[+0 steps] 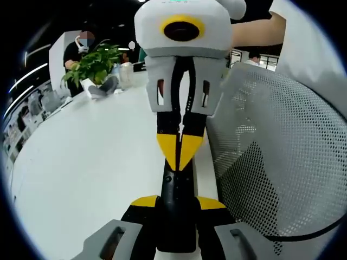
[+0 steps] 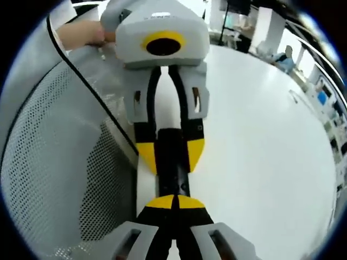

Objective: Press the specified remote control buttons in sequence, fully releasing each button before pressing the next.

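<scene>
The left gripper (image 1: pixel 178 203) holds the remote (image 1: pixel 177 216), a slim black bar, pinched between its yellow-tipped jaws just above the white table (image 1: pixel 97 173). In the right gripper view the same gripper (image 2: pixel 171 154) comes down from the top, jaws closed on the far end of the remote (image 2: pixel 172 168).

The right gripper (image 2: pixel 174 203) has its jaws pressed together, the two yellow tips touching, and it rests its point on the near end of the remote. From the left gripper view it (image 1: pixel 179 154) reaches in from above, the closed yellow tip touching the remote's top face. Which button sits under it I cannot tell, since the tip covers that spot and the remote's face is dark.

A mesh chair back (image 1: pixel 276 162) stands close along the table edge, right beside both grippers, and crowds one side of each view (image 2: pixel 59 162). A hand (image 2: pixel 84 33) grips the left gripper's body, and a forearm (image 1: pixel 255 33) runs off behind the right one.

At the far end of the table stands a leafy plant (image 1: pixel 95 64) in a white pot, some small grey things beside it. A person (image 1: pixel 76 51) sits behind it.
</scene>
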